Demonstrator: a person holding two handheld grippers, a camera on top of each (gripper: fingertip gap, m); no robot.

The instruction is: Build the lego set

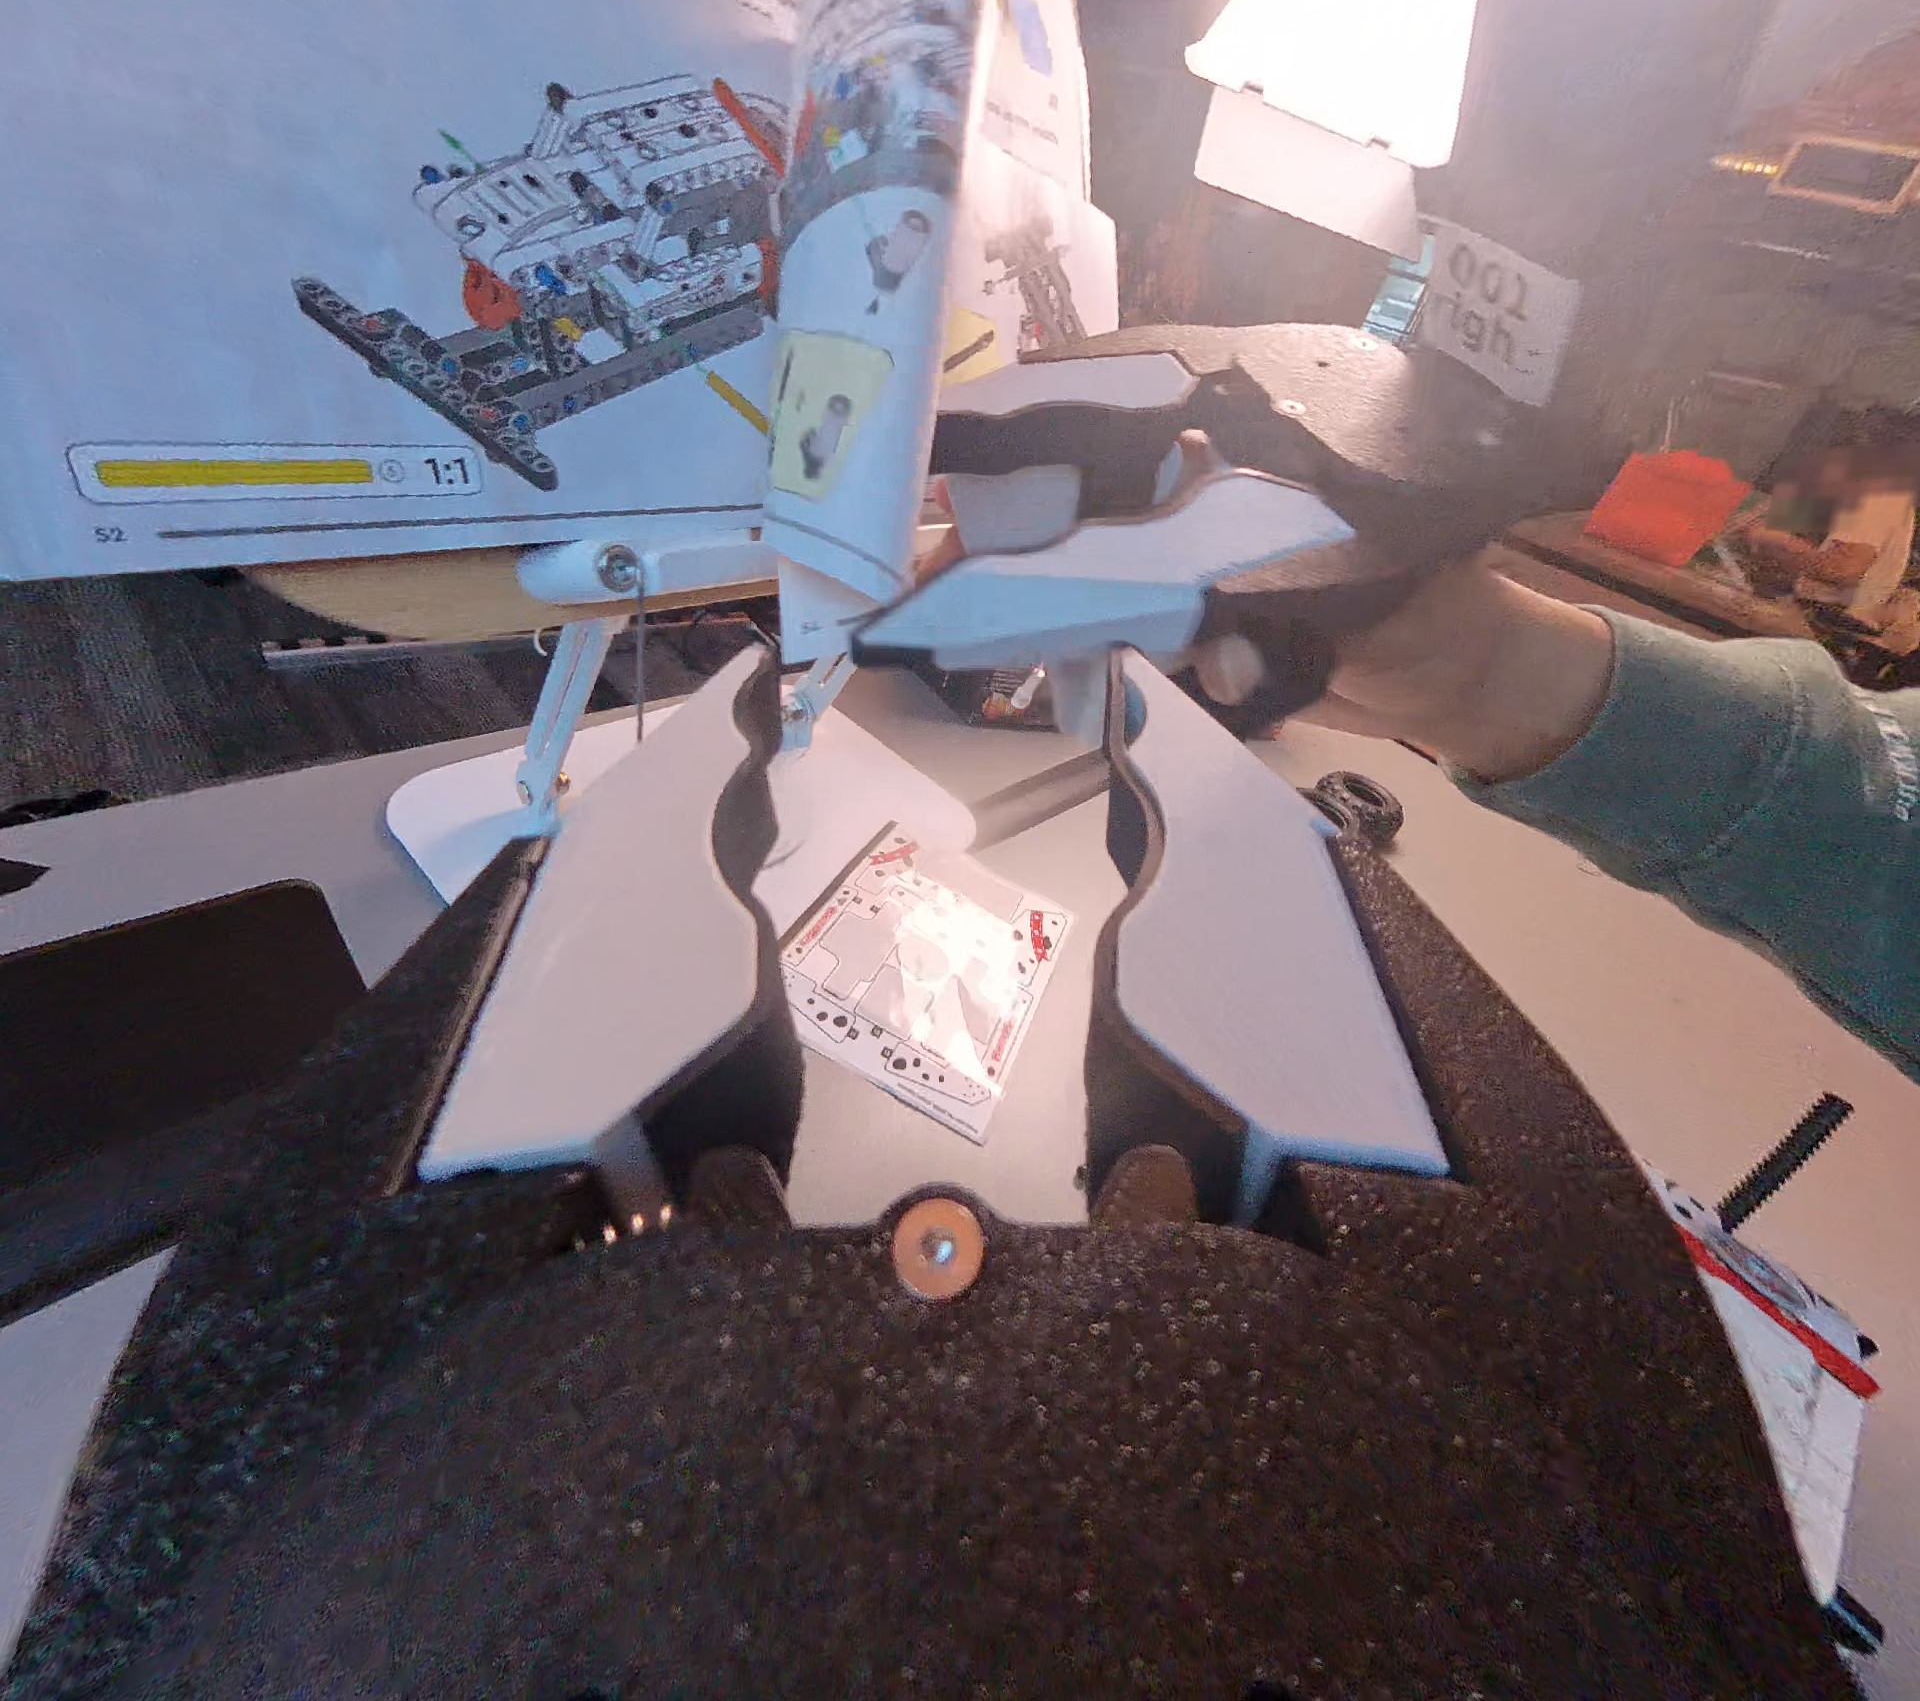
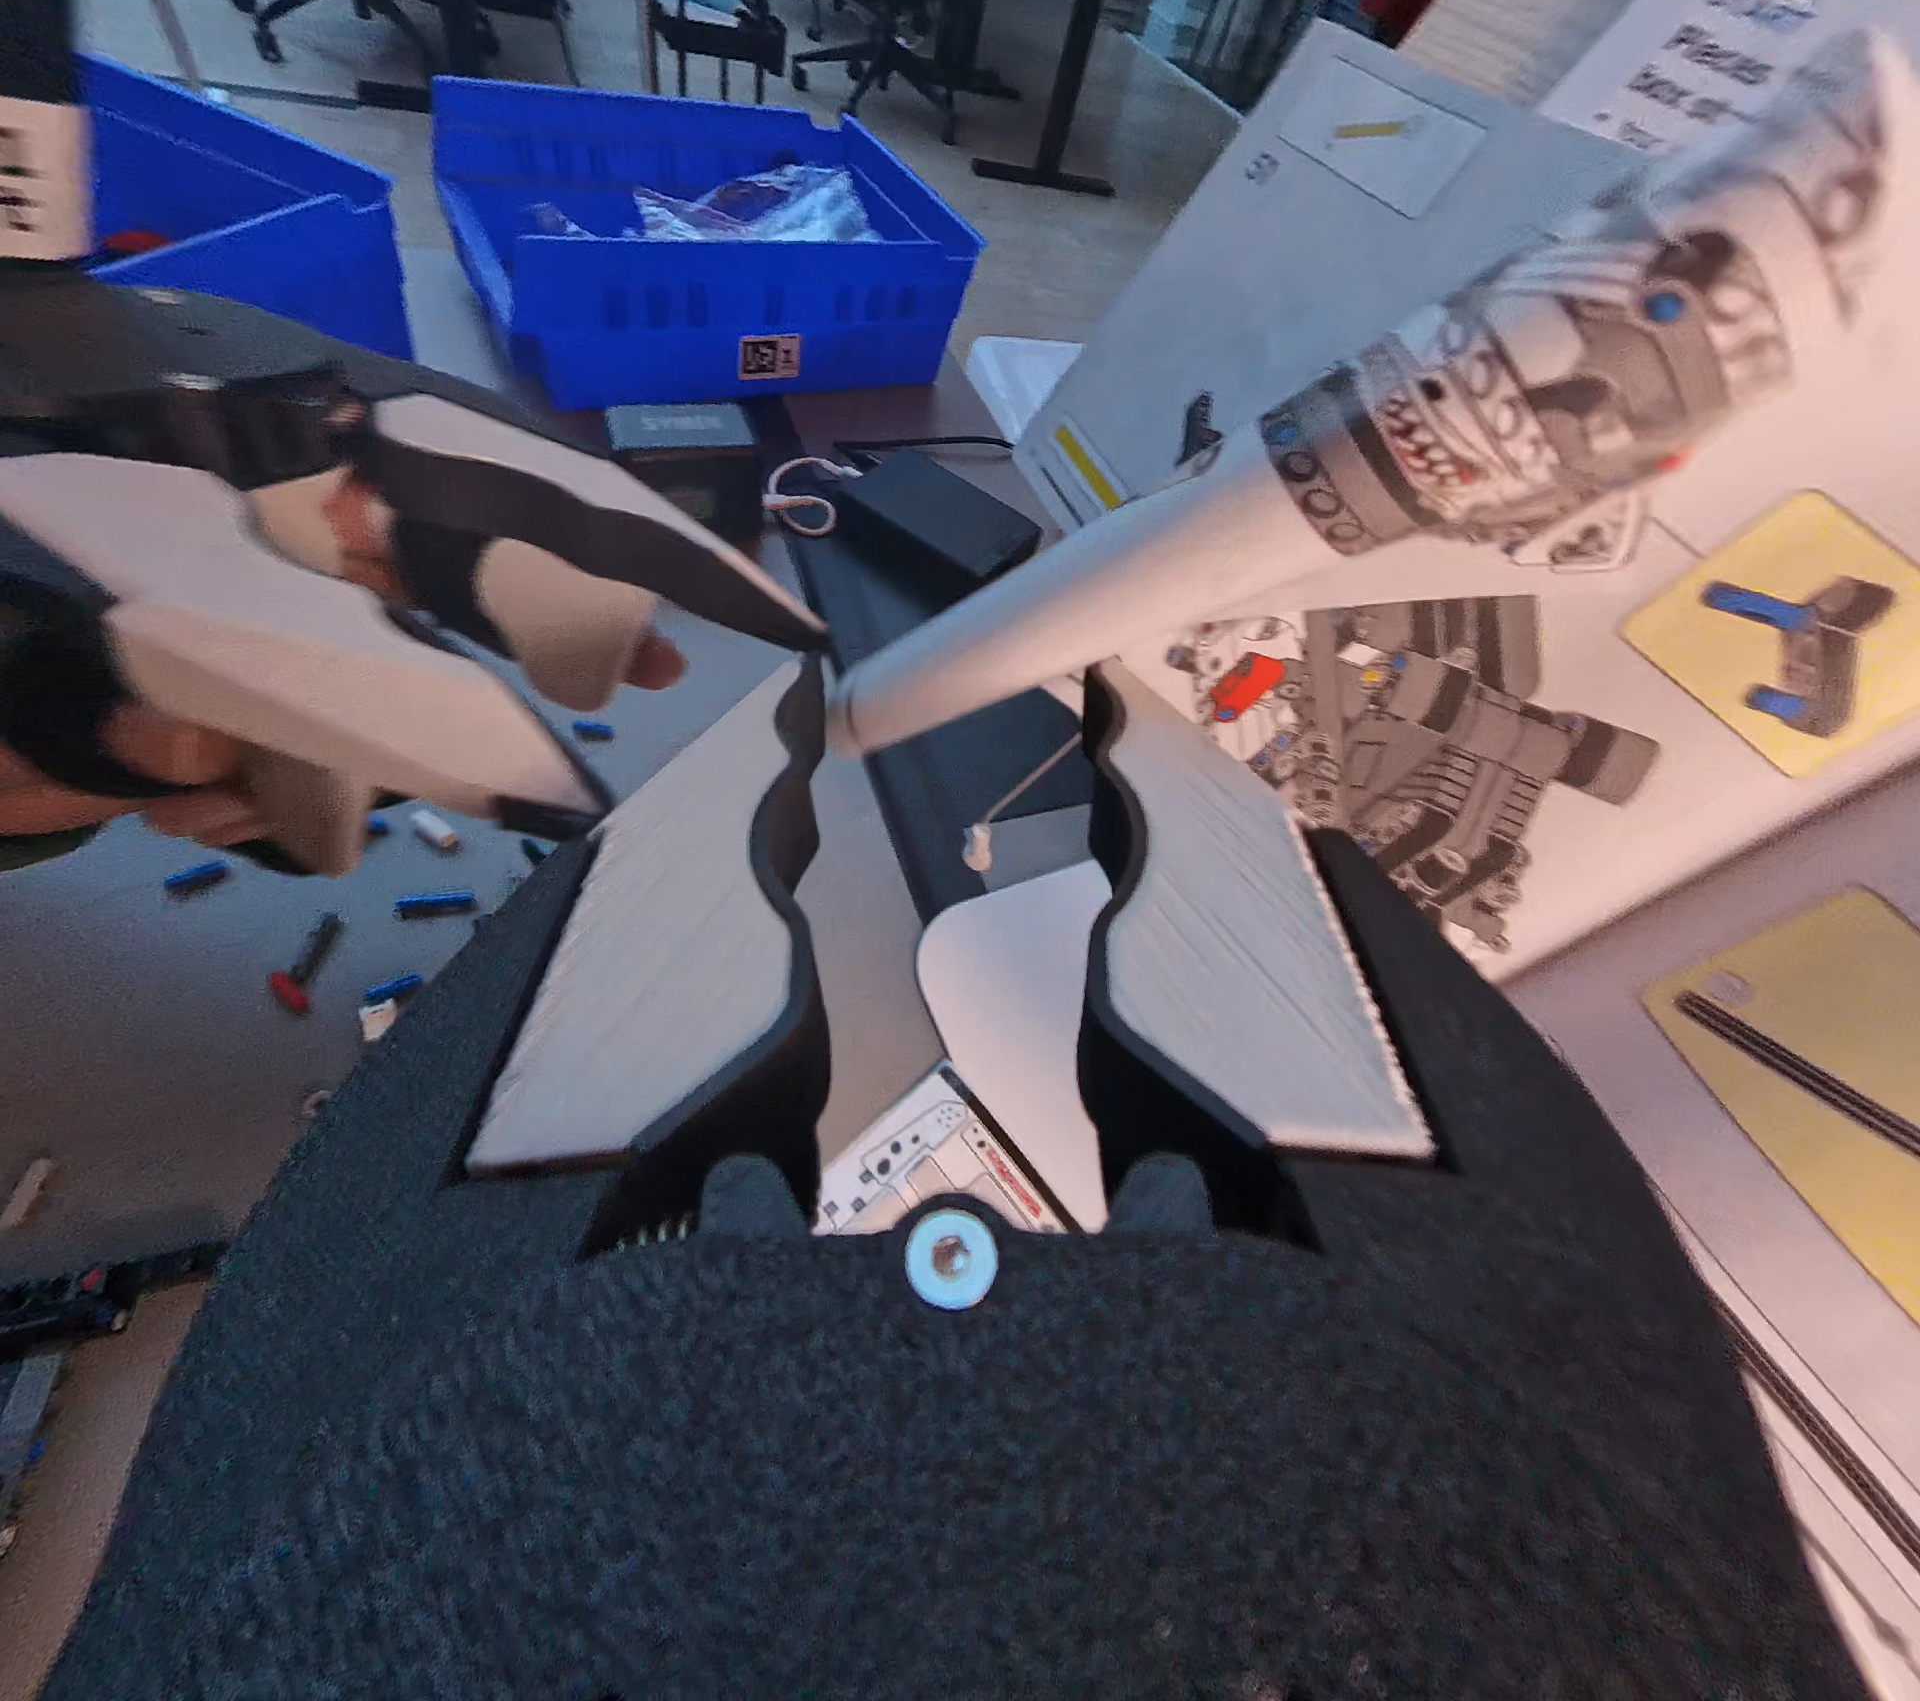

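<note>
The step in hand is judged to be a page turn in the instruction booklet (image 1: 312,197), which is propped on a white stand (image 1: 551,716) at the back of the table (image 1: 1558,976). One page (image 2: 1143,550) is curled over and lifted, and its rolled edge is seen resting against one fingertip of the right gripper (image 2: 956,680), whose jaws are spread apart – nothing is pinched between them. The left gripper (image 1: 940,675) is likewise held wide open and empty, low in front of the stand. For a clean turn, the page should be swept across on the fingertip in a gentle arc rather than clamped, so that the paper is not creased or torn at the spine; the opposite side can be steadied by the left gripper if the booklet is pulled off its ledge. The stand looks light and could be tipped by a hard push. The lego parts themselves are not being handled: small blue pins and other loose pieces (image 2: 431,903) are scattered on the table under the left gripper, a black tyre (image 1: 1361,804) lies to the right, and a sticker sheet (image 1: 925,976) lies flat by the base of the stand – easily brushed aside by a low gripper. Blue bins (image 2: 707,301) are set farther back, well clear.
</note>
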